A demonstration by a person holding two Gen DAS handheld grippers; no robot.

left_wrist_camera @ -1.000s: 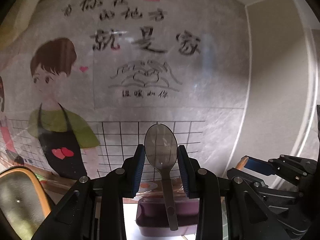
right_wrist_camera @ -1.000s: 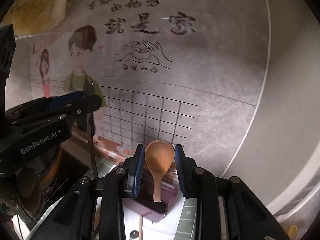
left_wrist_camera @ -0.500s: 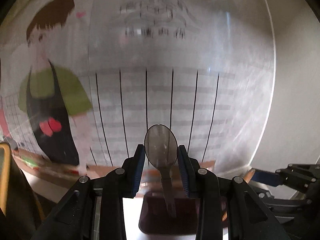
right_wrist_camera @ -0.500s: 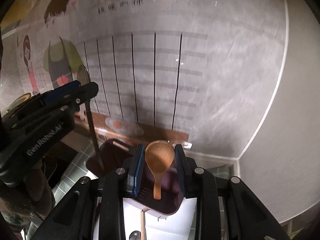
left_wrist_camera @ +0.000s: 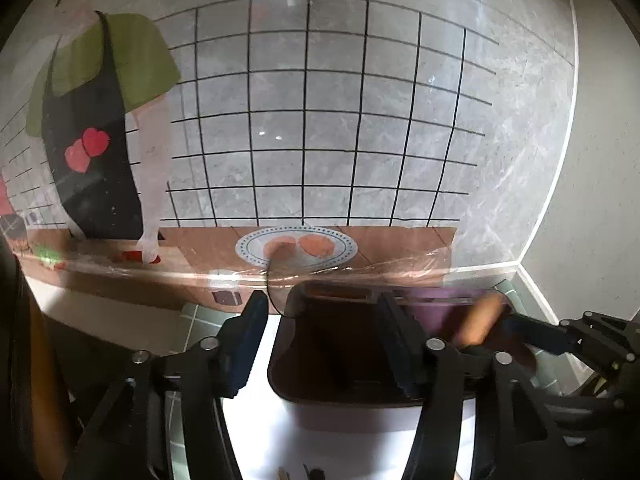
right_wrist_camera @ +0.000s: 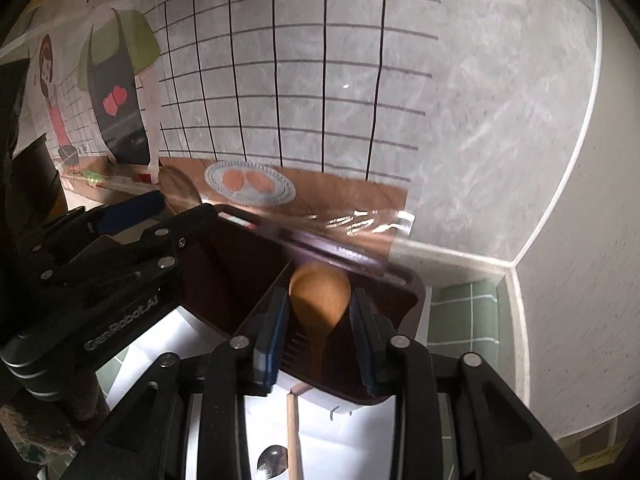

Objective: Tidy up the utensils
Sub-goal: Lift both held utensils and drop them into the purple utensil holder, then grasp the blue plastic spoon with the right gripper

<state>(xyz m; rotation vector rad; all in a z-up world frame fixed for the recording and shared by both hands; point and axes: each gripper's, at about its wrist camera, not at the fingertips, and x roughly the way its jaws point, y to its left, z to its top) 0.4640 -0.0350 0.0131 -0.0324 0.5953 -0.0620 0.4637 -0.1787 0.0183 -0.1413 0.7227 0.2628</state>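
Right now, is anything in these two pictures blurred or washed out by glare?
Left wrist view: the metal spoon is a faint smear, the wooden spoon smeared too; the white sheet glares. Right wrist view: the wooden spoon is slightly soft; glare streaks the wall film.

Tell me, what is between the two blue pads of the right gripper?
A brown wooden spoon, blurred, over the dark purple divided tray, as the right gripper opens; the right wrist view shows it.
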